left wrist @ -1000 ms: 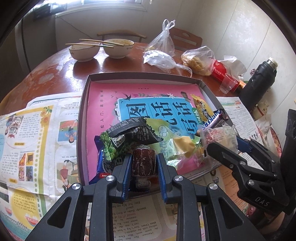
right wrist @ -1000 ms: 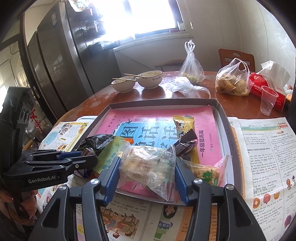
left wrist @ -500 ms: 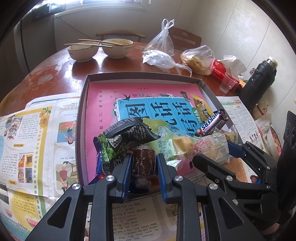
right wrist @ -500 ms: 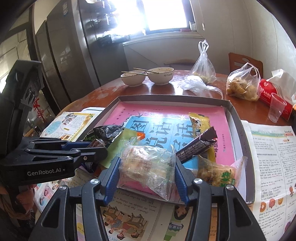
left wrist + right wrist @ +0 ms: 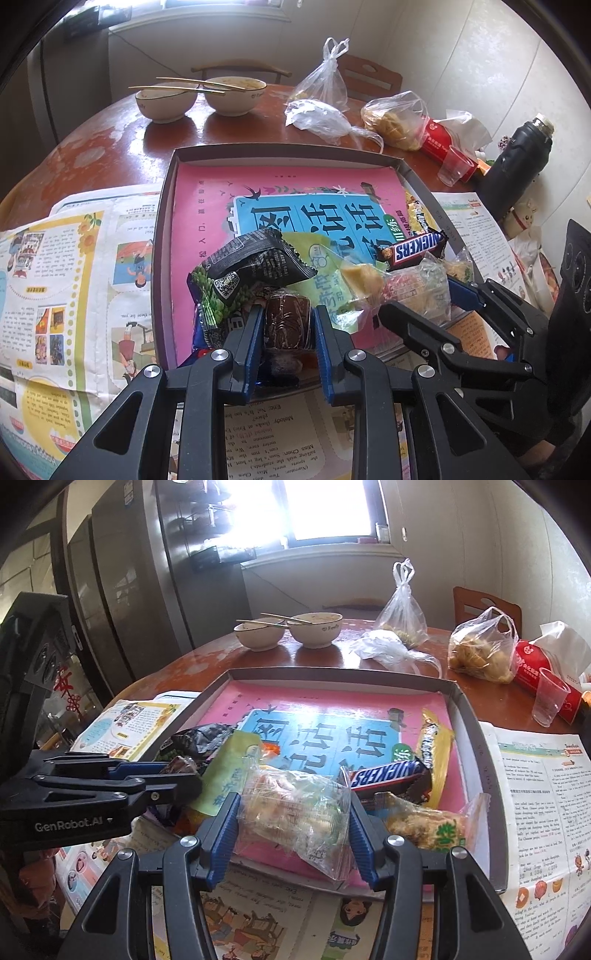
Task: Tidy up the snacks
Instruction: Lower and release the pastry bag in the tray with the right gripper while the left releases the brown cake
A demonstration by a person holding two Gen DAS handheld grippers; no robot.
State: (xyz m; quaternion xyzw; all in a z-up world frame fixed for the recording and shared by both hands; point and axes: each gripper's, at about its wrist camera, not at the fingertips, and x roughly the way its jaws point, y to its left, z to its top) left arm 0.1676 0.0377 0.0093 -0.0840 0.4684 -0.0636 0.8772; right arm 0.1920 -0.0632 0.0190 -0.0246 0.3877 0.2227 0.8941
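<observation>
A grey shallow box [image 5: 162,236] [image 5: 476,738] lined with a pink and blue book holds a pile of snacks at its near edge. My left gripper [image 5: 288,325] is shut on a small brown wrapped cake [image 5: 287,325]; it shows at the left of the right wrist view [image 5: 177,771]. My right gripper [image 5: 293,808] is shut on a clear bag of biscuits [image 5: 295,812], seen in the left wrist view [image 5: 417,291]. A Snickers bar [image 5: 413,249] [image 5: 388,775], a black and green packet [image 5: 243,273], a pale green packet [image 5: 229,771] and a yellow bar [image 5: 432,742] lie in the box.
Open picture newspapers [image 5: 74,280] [image 5: 535,794] flank the box on a round wooden table [image 5: 110,147]. At the back stand two bowls with chopsticks [image 5: 288,631], plastic bags of food [image 5: 480,650], a red tissue pack [image 5: 532,672], a clear cup [image 5: 550,698] and a black flask [image 5: 517,166].
The right gripper has rolled slightly and shifted with the biscuit bag; the Snickers bar now lies flatter beside it. The left gripper has kept still on the brown cake.
</observation>
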